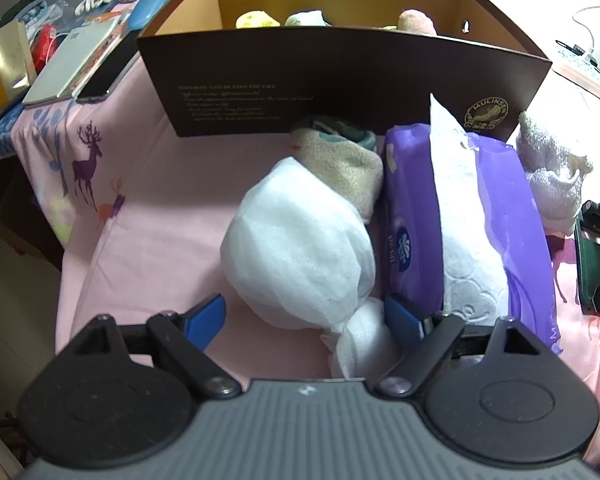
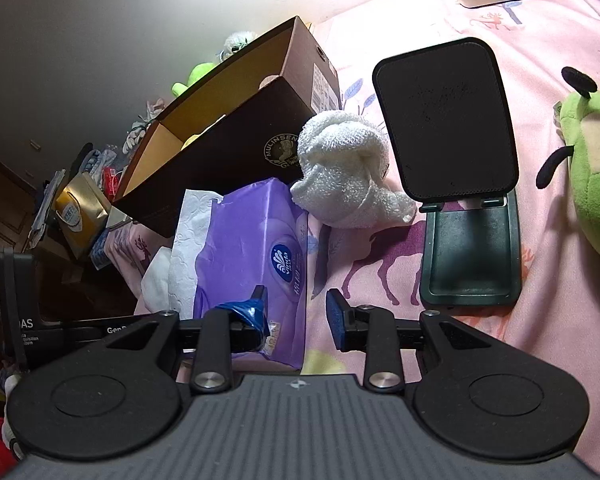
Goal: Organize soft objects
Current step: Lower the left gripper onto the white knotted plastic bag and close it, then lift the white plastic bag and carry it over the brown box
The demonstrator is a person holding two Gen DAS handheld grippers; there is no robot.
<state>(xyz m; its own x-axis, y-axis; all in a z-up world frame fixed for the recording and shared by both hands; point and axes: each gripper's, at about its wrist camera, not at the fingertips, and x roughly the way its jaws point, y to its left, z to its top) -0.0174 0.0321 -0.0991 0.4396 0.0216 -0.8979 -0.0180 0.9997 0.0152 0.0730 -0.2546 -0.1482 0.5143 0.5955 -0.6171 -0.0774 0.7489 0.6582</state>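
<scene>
Soft objects are what I am sorting, and I am judging the white wrapped bundle point(image 1: 300, 240) to be the one in play. My left hand-held gripper point(image 1: 304, 316) is hanging spread over the pink bedsheet point(image 1: 160, 220), its blue pads point(image 1: 206, 316) flanking the bundle's twisted tail at 6 o'clock without pinching it. If I am closing here, I am likely catching only that loose tail, and the bundle could swing or unwrap on the way to the brown box point(image 1: 340, 92) at 12 o'clock. The right-hand pad is sitting just beside the purple tissue pack point(image 1: 412, 216) at 3 o'clock, so I am also risking snagging its wrapper or the white tissue sheet point(image 1: 460, 220) sticking out of it. A beige rolled cloth point(image 1: 344, 160) is touching the bundle at 1 o'clock and could get dragged along.

My right hand-held gripper point(image 2: 296, 312) is also spread, one finger over the tissue pack's corner, holding nothing. The white knotted towel point(image 2: 348, 172) is lying at 12 o'clock against the box, close to the dark phone stand point(image 2: 460, 200) at 1 o'clock; a careless reach could tip that stand.
</scene>
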